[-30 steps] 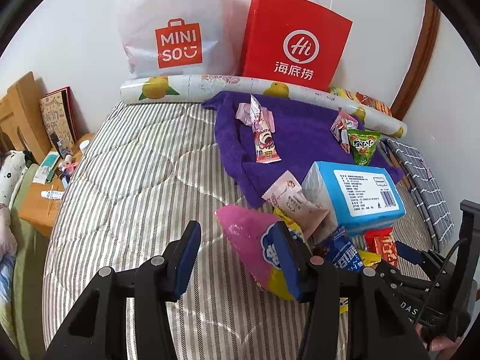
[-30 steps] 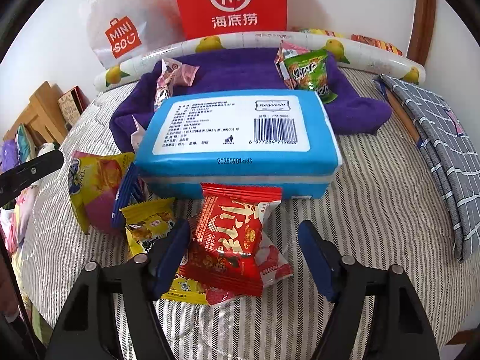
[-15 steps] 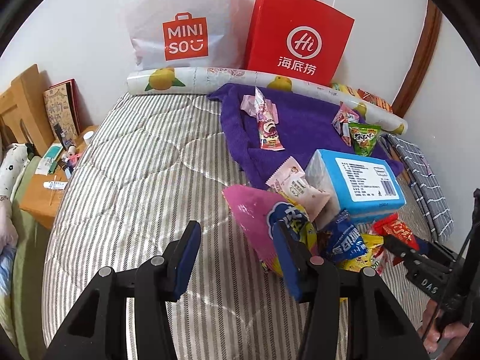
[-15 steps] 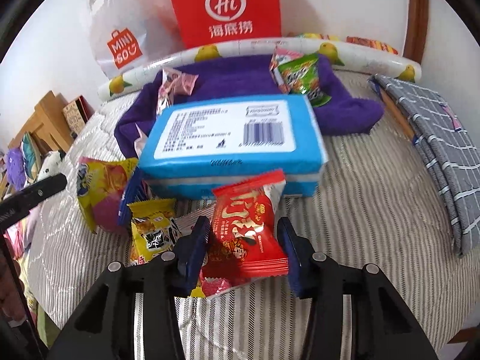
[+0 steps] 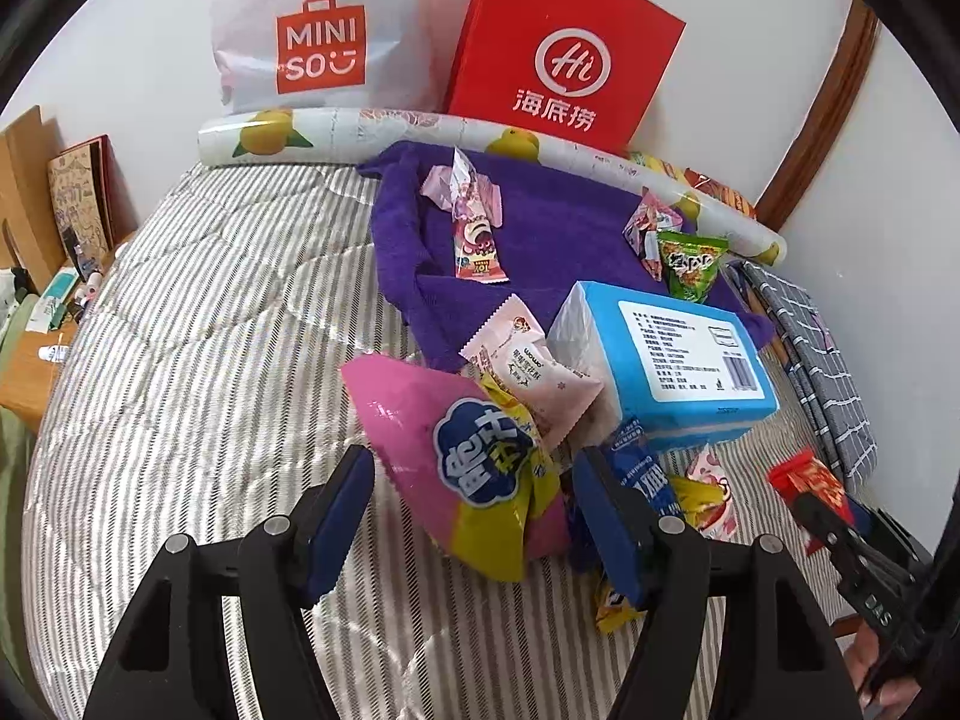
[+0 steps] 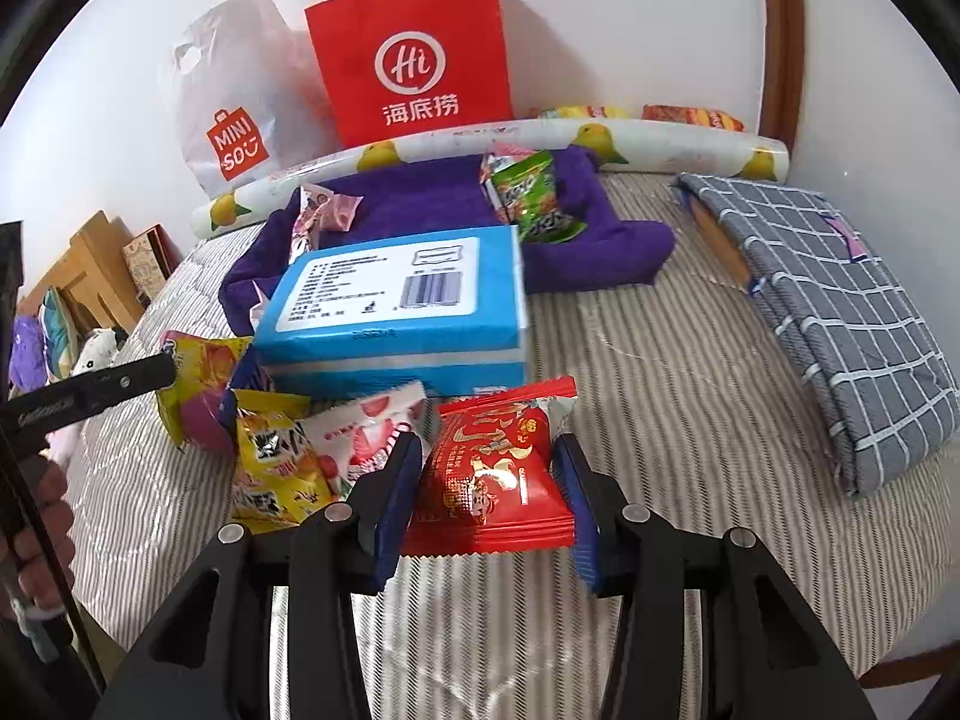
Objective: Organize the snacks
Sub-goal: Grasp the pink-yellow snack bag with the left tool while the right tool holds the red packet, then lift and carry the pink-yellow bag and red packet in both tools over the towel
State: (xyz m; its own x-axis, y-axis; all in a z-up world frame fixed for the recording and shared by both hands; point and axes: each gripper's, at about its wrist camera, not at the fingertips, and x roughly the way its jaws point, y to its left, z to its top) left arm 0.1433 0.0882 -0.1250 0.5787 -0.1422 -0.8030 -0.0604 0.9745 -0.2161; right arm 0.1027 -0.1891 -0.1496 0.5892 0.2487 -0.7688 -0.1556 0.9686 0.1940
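My right gripper [image 6: 489,483] is squeezing one red snack [image 6: 492,468], lifted a little above the bed [image 6: 660,420]. My left gripper [image 5: 474,516] is wide apart, with one pink bag [image 5: 456,450] between its fingers; I cannot tell if they touch it. Just past both grippers lies one blue box [image 6: 402,306]. Left of my right gripper are one yellow pack [image 6: 270,456] and one white strawberry pack [image 6: 366,426]. Farther ahead, one purple towel [image 5: 552,222] carries a green pack [image 5: 690,264] and some pink packs [image 5: 474,222]. Two shopping bags stand at the back, one white bag [image 5: 318,30] and one red bag [image 5: 564,48].
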